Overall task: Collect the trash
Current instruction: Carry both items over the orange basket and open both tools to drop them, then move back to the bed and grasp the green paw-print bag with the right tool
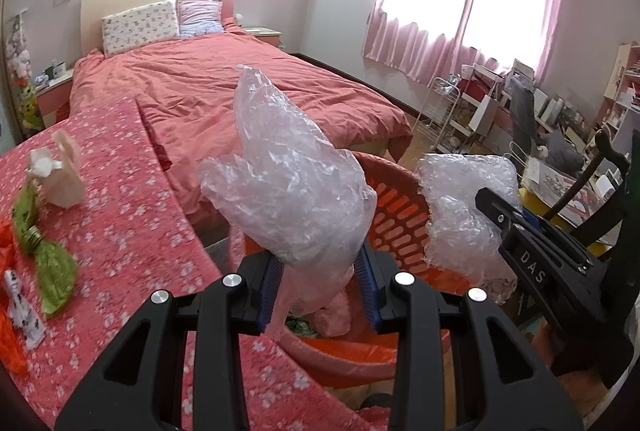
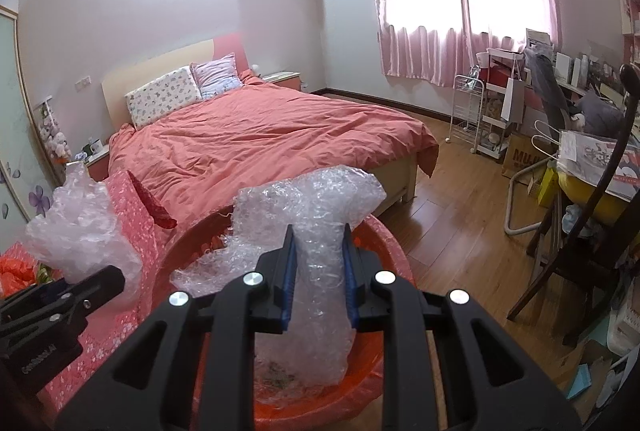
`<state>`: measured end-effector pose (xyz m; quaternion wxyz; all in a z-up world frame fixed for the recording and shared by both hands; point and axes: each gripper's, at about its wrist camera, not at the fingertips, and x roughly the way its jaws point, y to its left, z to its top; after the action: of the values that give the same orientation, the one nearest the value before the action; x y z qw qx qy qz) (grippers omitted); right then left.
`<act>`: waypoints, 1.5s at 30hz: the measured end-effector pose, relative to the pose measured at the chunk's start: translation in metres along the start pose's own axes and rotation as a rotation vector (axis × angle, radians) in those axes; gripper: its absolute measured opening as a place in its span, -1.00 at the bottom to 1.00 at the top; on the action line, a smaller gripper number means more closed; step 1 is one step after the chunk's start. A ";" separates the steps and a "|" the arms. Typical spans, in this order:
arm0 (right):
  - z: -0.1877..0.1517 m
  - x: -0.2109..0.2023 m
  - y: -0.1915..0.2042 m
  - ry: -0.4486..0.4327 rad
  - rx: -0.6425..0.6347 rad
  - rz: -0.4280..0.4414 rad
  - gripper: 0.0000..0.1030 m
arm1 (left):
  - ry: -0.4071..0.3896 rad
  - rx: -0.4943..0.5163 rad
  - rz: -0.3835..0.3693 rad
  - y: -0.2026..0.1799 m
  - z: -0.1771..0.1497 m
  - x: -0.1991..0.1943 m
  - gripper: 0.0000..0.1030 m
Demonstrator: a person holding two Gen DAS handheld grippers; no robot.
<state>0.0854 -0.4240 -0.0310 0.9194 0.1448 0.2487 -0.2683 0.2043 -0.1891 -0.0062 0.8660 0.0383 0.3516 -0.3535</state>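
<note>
A crumpled clear plastic bag (image 1: 288, 167) sits clamped in the left gripper (image 1: 320, 279) jaws while knobbly bubble wrap (image 2: 316, 231) is pinched by the right gripper (image 2: 318, 283), both held over the orange slotted basket (image 1: 400, 215) beside the floral-clothed desk (image 1: 120, 191), seemingly for dropping in.

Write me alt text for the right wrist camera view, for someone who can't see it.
The right gripper is shut on a sheet of bubble wrap above an orange basket. At lower left, the left gripper holds crumpled clear plastic. Behind them is a bed with a coral duvet and pink-curtained windows.
</note>
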 end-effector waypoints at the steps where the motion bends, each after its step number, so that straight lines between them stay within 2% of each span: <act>1: 0.000 0.001 -0.001 -0.001 0.005 -0.001 -0.59 | 0.000 0.001 -0.003 -0.001 0.001 0.001 -0.31; 12: -0.002 0.008 -0.010 0.010 0.039 0.016 -0.51 | 0.018 -0.001 -0.031 -0.005 0.003 0.012 -0.29; 17: 0.000 0.015 -0.017 0.033 0.078 0.042 -0.27 | 0.027 -0.013 -0.009 -0.003 0.002 0.016 0.06; 23: -0.002 0.018 -0.015 0.040 0.081 0.052 0.01 | 0.042 -0.024 0.014 0.000 -0.003 0.020 0.27; 25: -0.003 0.017 -0.014 0.037 0.075 0.051 0.16 | 0.045 -0.031 0.026 0.005 -0.005 0.018 0.30; 28: -0.006 0.013 -0.008 0.026 0.056 0.043 0.39 | 0.041 -0.045 0.066 0.015 -0.009 0.013 0.37; 33: -0.007 0.007 0.005 0.009 0.009 0.041 0.55 | 0.026 -0.050 0.139 0.035 -0.019 -0.003 0.52; 40: -0.006 -0.004 0.041 -0.002 -0.070 0.063 0.60 | 0.009 -0.088 0.237 0.075 -0.034 -0.035 0.59; 45: -0.010 -0.013 0.084 0.002 -0.127 0.127 0.60 | -0.007 -0.142 0.308 0.112 -0.047 -0.066 0.59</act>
<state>0.1198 -0.3460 -0.0216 0.9417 0.1019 0.2563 -0.1928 0.2154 -0.0520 -0.0194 0.9118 0.0292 0.3624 -0.1909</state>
